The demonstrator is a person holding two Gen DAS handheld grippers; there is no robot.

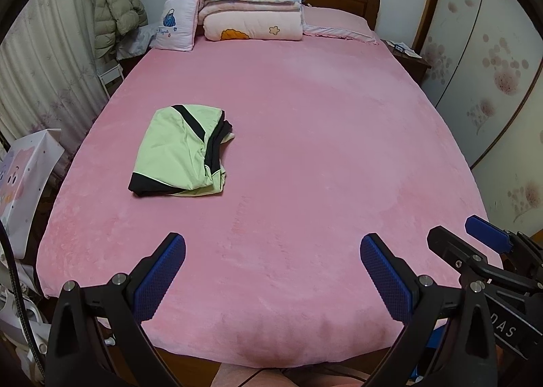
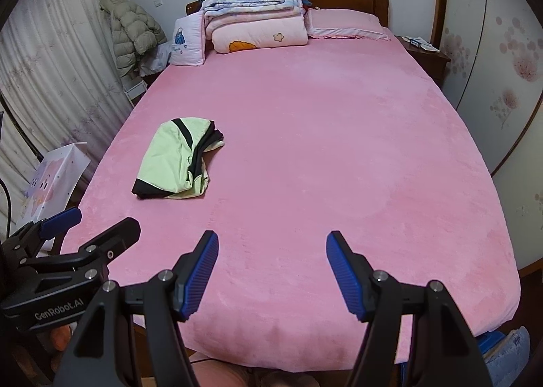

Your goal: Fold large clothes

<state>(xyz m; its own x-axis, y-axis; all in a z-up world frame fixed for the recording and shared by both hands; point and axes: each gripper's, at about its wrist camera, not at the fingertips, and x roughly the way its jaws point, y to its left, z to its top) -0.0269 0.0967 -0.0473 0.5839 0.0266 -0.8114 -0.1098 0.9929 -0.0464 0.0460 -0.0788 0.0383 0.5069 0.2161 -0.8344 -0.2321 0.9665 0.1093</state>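
A light green garment with black trim (image 1: 181, 151) lies folded into a compact bundle on the left half of the pink bed (image 1: 305, 135); it also shows in the right wrist view (image 2: 178, 161). My left gripper (image 1: 271, 251) is open and empty, held above the bed's near edge, well short of the garment. My right gripper (image 2: 271, 247) is open and empty too, beside the left one, to the garment's right and nearer. The right gripper shows at the right edge of the left wrist view (image 1: 475, 244), and the left gripper at the left edge of the right wrist view (image 2: 85, 231).
Folded quilts (image 1: 251, 3), a small cushion (image 1: 176, 25) and a pink pillow (image 1: 336, 25) sit at the wooden headboard. A puffer jacket (image 1: 115, 13) hangs left by the curtains. A gift bag (image 1: 23, 183) stands at the bed's left side, a nightstand (image 1: 407, 54) at the right.
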